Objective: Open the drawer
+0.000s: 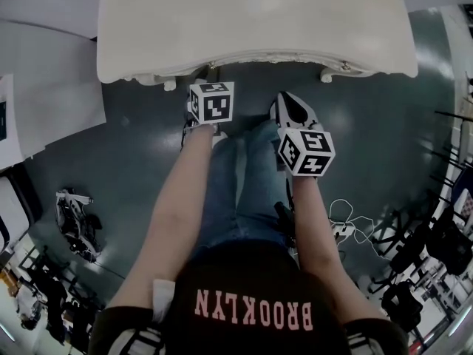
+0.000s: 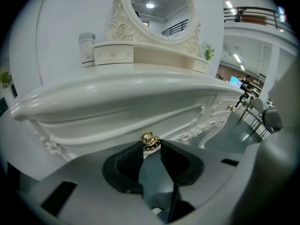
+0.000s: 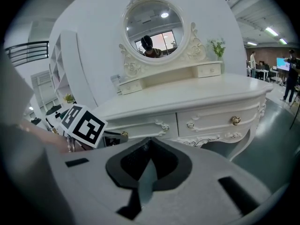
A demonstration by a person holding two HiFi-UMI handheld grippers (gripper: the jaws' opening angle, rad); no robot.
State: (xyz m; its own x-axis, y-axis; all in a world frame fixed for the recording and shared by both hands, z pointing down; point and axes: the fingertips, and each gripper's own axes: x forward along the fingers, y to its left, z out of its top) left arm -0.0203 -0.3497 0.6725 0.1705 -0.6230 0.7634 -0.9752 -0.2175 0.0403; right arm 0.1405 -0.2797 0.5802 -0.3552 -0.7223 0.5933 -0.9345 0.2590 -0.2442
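The white dressing table (image 1: 251, 21) stands in front of me, with two drawers under its top. In the left gripper view the left drawer's gold knob (image 2: 149, 140) sits between the tips of my left gripper (image 2: 151, 144), and both black pads touch it. From above, that gripper's marker cube (image 1: 212, 102) is right at the table's front edge. My right gripper (image 3: 149, 142) hangs back from the table with its tips together and nothing in them. Its own view shows the left drawer (image 3: 145, 124), the right drawer's knob (image 3: 236, 120) and the left gripper's cube (image 3: 84, 123).
An oval mirror (image 3: 153, 27) with small shelf drawers stands on the table top. My legs in jeans (image 1: 236, 191) are just before the table. White cables (image 1: 347, 224) lie on the dark floor at right, a white board (image 1: 44, 95) at left, chairs and clutter along both lower edges.
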